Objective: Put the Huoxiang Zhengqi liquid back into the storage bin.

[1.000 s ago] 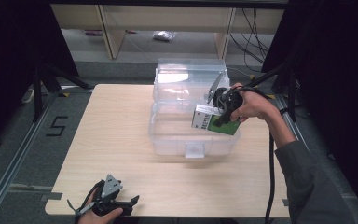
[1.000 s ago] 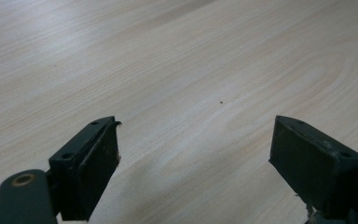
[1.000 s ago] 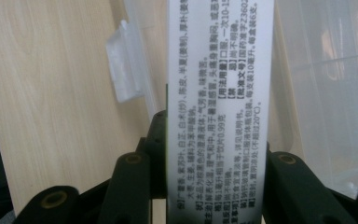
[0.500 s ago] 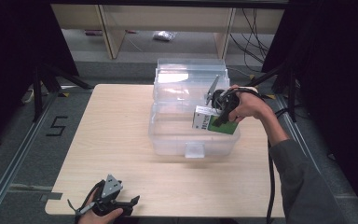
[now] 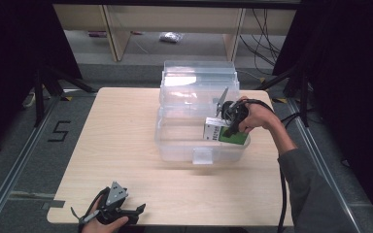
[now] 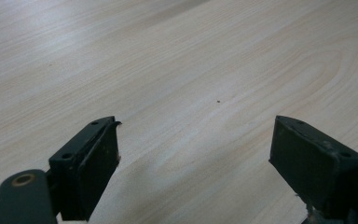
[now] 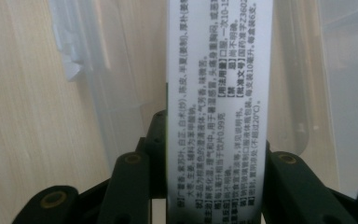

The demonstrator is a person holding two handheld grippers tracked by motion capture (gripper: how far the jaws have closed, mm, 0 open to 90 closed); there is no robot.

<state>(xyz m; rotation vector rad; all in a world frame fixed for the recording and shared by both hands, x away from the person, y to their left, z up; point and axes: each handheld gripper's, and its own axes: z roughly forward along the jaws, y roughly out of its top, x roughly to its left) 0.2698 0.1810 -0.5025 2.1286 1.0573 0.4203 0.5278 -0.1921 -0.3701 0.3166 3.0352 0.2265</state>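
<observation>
Lighting's pretty even from overhead, so the worktop (image 5: 126, 145) comes out bright while everything around it drops into near-black. There's a white glare patch on the clear bin (image 5: 194, 82), which looks a bit soft. In the right gripper view the box (image 7: 219, 107) print is sharp-ish, though the background's blurry, probably out of focus.

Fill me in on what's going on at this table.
A person works with two handheld grippers. The right gripper is shut on a green and white carton with printed text, holding it inside the open clear plastic bin on the wooden table. The left gripper sits near the table's front edge, jaws open, with nothing between them.
</observation>
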